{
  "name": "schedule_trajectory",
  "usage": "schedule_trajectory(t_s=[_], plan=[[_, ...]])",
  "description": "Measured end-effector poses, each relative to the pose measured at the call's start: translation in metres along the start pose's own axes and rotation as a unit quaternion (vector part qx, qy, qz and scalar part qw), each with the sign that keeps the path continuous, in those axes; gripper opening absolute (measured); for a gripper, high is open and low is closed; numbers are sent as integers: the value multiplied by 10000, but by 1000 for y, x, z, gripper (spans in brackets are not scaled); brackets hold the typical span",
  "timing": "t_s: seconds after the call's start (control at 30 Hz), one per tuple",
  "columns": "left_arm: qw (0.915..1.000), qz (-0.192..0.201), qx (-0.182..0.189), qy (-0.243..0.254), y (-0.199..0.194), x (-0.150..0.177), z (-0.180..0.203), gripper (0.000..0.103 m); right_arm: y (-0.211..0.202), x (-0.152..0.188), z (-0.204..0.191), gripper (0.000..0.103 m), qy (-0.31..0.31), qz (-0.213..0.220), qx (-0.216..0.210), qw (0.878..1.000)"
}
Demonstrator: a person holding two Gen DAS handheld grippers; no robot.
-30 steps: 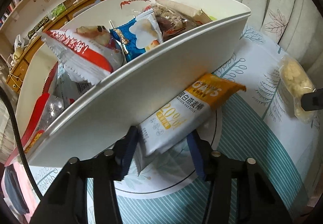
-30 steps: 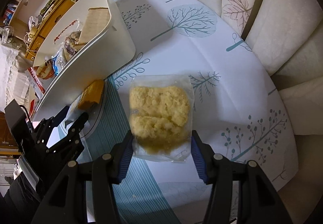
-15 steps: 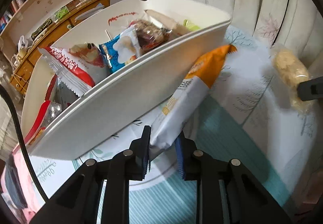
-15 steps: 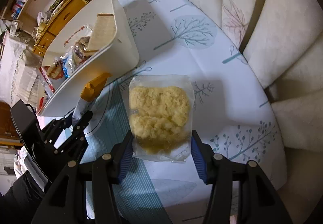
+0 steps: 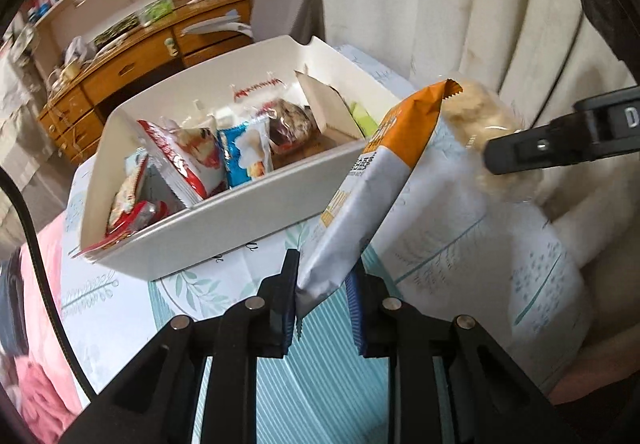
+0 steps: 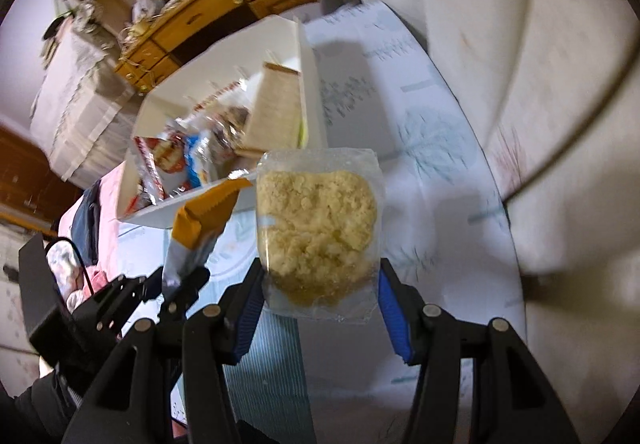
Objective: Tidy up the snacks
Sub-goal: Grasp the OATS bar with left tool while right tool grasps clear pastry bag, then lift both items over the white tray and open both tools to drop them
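Note:
My left gripper is shut on the lower end of a white and orange oat bar packet, which hangs lifted above the table and tilts up to the right. The same oat bar packet shows at left in the right wrist view, held by the left gripper. My right gripper is shut on a clear bag of yellow crumbly snack, raised off the tablecloth. That clear bag sits just behind the bar's orange tip. A white bin holds several snack packets.
The table wears a white cloth with teal tree prints and a striped teal patch. Cream curtains hang behind it. A wooden cabinet with drawers stands at the back left. Pink fabric lies at the left edge.
The left jaws shut on the oat bar and lifted it off the table beside the bin. The right gripper rose with the clear bag, which now hangs above the cloth.

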State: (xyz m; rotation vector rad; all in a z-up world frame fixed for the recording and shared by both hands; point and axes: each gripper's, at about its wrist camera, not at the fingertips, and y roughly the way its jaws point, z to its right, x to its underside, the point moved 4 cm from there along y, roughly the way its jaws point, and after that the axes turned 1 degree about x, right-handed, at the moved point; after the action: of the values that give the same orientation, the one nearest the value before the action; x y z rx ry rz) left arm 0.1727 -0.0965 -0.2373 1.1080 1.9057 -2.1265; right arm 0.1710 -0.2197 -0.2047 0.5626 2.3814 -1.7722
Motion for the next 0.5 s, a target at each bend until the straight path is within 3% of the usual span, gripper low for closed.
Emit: schedule_trajectory(t_s=[0.2,0.5], plan=[[9959,-123,-58,-891,-13,-19,-14,20,-4,-28,-16,54,-450,110,-285,9985],[9804,277,-240,-1938,-29,-59,-67,21,1,-72,-43,54,-943,360,-843,9913]])
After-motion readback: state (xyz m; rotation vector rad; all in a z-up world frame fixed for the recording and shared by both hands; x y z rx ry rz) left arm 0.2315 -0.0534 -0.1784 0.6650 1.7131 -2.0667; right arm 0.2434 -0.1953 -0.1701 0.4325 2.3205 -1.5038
